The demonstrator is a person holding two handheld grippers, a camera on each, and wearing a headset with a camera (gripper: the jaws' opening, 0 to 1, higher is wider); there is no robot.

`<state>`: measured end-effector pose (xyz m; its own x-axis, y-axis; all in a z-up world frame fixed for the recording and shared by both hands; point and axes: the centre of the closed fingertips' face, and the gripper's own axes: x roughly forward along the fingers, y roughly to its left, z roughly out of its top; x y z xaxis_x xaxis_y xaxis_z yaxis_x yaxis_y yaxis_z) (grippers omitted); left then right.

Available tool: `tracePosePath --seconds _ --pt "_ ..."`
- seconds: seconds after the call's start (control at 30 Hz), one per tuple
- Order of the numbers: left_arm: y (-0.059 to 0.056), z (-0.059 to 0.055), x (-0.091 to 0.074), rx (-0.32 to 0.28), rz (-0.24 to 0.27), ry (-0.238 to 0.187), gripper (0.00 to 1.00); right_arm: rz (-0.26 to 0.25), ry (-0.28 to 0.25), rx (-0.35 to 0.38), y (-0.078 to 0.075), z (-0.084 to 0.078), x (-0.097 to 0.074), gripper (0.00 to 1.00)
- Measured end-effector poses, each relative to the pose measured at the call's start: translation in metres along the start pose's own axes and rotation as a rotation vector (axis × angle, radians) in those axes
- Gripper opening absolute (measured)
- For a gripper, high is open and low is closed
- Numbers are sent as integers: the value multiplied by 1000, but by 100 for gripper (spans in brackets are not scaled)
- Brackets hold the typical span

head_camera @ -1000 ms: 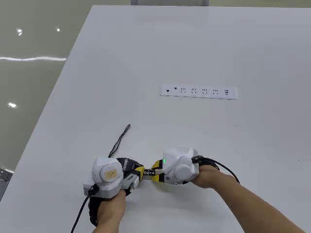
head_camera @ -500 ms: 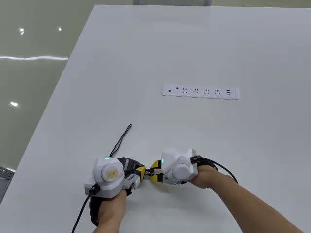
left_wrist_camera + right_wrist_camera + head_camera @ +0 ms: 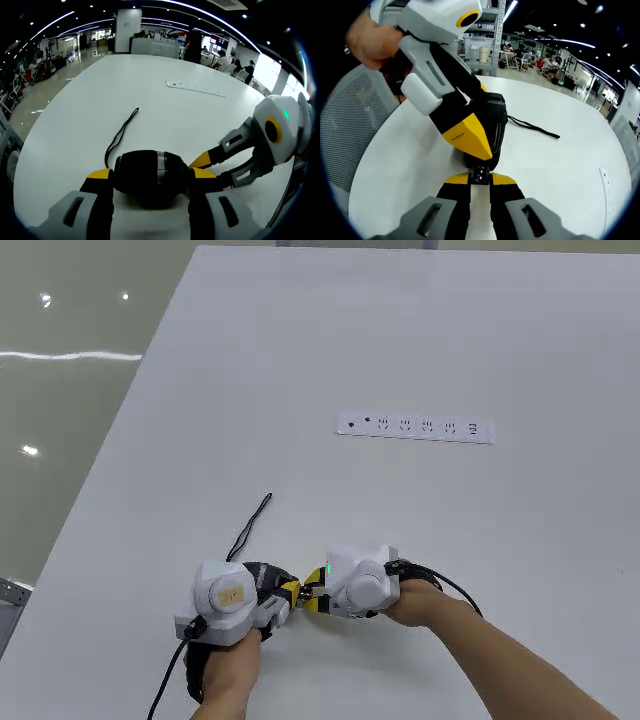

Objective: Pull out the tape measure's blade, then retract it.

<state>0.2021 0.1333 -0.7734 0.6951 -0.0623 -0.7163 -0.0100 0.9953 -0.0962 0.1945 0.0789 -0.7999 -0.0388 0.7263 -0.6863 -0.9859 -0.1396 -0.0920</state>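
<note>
- The left gripper (image 3: 151,177) rises from the bottom edge, and its yellow-tipped jaws are clamped on either side of a black tape measure (image 3: 150,169).
- The tape measure rests on a white table (image 3: 75,125). A grey band runs down the middle of its rounded case.
- A black wrist strap (image 3: 121,134) trails from the case's left side, out across the tabletop.
- The right gripper (image 3: 206,167) comes in from the right, white-bodied with a yellow ring and a green light. Its narrowed jaws meet the right side of the case.
- A white power strip (image 3: 195,88) lies well apart, towards the table's far edge.
- Beyond the table are office furniture and seated people under ceiling lights.
</note>
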Motion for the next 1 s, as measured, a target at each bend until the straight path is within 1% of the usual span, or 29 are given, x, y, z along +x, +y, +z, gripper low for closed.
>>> tracePosePath --seconds 0.1,0.17,0.23,0.3,0.33,0.43,0.5,0.63,0.83,0.87,0.97,1.0 --pt "0 0 -3 -2 2 -1 56 -3 3 0 1 1 1 13" --pt "0 0 -3 -5 2 1 56 -6 4 1 -1 1 5 13" --pt "0 0 -3 -2 2 3 56 -9 3 5 0 2 6 13" --pt "0 0 -3 0 4 3 56 -13 9 7 2 2 4 13" --pt "1 0 -3 -2 4 2 56 -13 6 7 0 3 6 13" --pt "0 0 -3 5 1 4 56 -15 6 14 -1 3 6 13" --pt "0 0 -2 11 1 5 56 -17 7 11 3 3 4 14" --pt "-3 0 -3 40 0 11 56 -15 8 22 3 2 5 14" --pt "-1 0 -4 37 -1 15 56 -20 -2 36 0 0 8 14" --pt "-1 0 -4 35 -1 16 57 -21 -1 33 2 0 7 15" --pt "0 0 -3 30 -5 18 57 -25 3 39 1 0 7 15" --pt "0 1 -3 24 -8 22 58 -25 3 43 3 1 6 15"
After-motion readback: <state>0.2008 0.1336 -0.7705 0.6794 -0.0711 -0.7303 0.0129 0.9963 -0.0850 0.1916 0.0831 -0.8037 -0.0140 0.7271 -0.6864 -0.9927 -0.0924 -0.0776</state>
